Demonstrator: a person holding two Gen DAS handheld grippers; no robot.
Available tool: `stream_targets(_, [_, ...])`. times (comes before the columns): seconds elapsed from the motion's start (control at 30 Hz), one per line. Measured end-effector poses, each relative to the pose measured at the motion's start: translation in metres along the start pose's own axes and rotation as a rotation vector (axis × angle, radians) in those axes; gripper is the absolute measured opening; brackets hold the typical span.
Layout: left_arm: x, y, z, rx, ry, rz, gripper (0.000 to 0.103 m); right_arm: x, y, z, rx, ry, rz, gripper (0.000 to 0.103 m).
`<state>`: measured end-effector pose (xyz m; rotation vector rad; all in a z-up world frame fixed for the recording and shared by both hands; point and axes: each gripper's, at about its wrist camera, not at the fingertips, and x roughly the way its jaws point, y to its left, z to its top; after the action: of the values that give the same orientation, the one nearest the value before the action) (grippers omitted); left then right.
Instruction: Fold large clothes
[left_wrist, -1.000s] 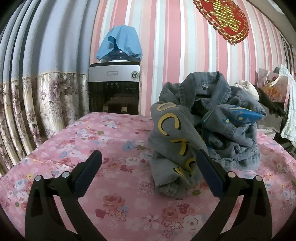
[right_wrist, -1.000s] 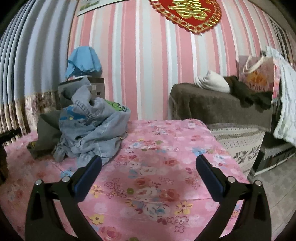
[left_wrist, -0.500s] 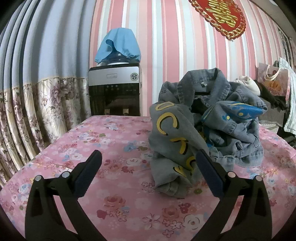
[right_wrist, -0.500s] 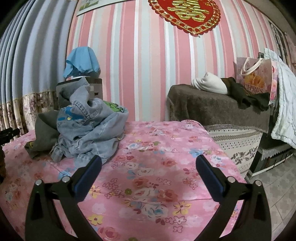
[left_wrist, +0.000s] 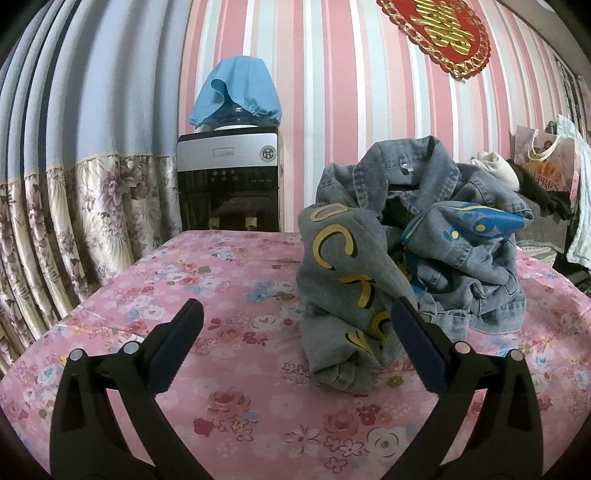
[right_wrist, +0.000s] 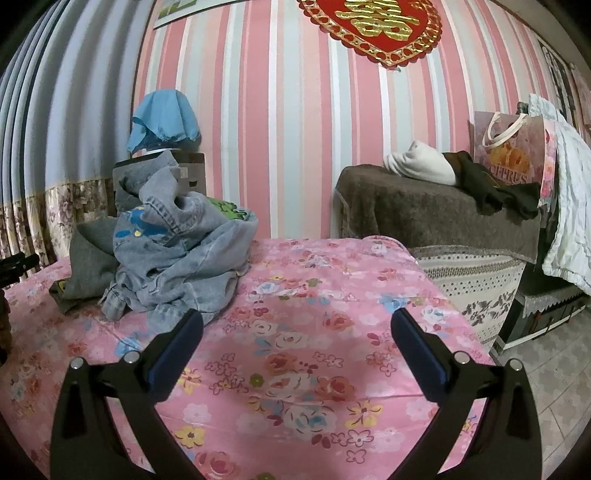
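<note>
Edged slightly closer to denim jacket (left_wrist: 436, 236) since 1 s ago, pile otherwise unchanged | left gripper (left_wrist: 295, 314) fingers spread wide, holding nothing, right pad overlapping grey sleeve | right gripper (right_wrist: 295, 317) fingers apart, empty, over pink floral sheet (right_wrist: 314, 295) | jacket crumpled mid-bed, left of right gripper
</note>
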<state>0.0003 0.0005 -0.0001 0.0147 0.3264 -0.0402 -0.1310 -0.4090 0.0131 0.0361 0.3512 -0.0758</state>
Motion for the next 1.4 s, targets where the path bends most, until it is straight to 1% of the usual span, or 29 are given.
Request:
stream_targets(0.13, [0.000,0.000,0.000,0.001,-0.001,0.000,0.100,-0.002,0.000,-0.001,-0.004,-0.010,0.004,0.101])
stream_targets(0.23, [-0.002,0.001,0.000,-0.006,-0.007,-0.003,0.100,-0.003,0.002,0.000,-0.009,-0.016,0.048,0.101])
stream_targets(0.33, [-0.003,0.002,0.001,-0.010,-0.013,-0.009,0.100,-0.007,0.009,-0.001,-0.037,-0.026,0.119,0.101])
stream_targets(0.43, [-0.004,0.003,0.001,-0.009,-0.014,-0.020,0.100,-0.008,0.018,-0.002,-0.069,-0.022,0.136,0.101])
stream_targets(0.57, [-0.004,0.001,0.001,0.003,-0.012,-0.031,0.100,-0.007,0.014,-0.002,-0.039,-0.009,0.132,0.101])
stream_targets(0.67, [-0.003,0.000,0.001,0.003,-0.010,-0.031,0.100,-0.009,0.012,-0.002,-0.022,-0.014,0.104,0.101])
stream_targets(0.8, [-0.003,-0.001,0.001,0.001,-0.011,-0.030,0.100,-0.009,0.016,-0.002,-0.046,-0.014,0.077,0.101])
stream_targets(1.0, [-0.003,-0.001,0.000,0.003,-0.009,-0.031,0.100,-0.006,0.010,-0.002,-0.025,-0.006,0.075,0.101])
stream_targets(1.1, [-0.003,-0.001,0.000,0.000,-0.009,-0.031,0.100,-0.006,0.013,-0.002,-0.039,-0.005,0.069,0.101])
stream_targets(1.4, [-0.003,-0.001,0.000,0.006,-0.008,-0.030,0.100,-0.006,0.013,-0.003,-0.026,-0.009,0.069,0.101])
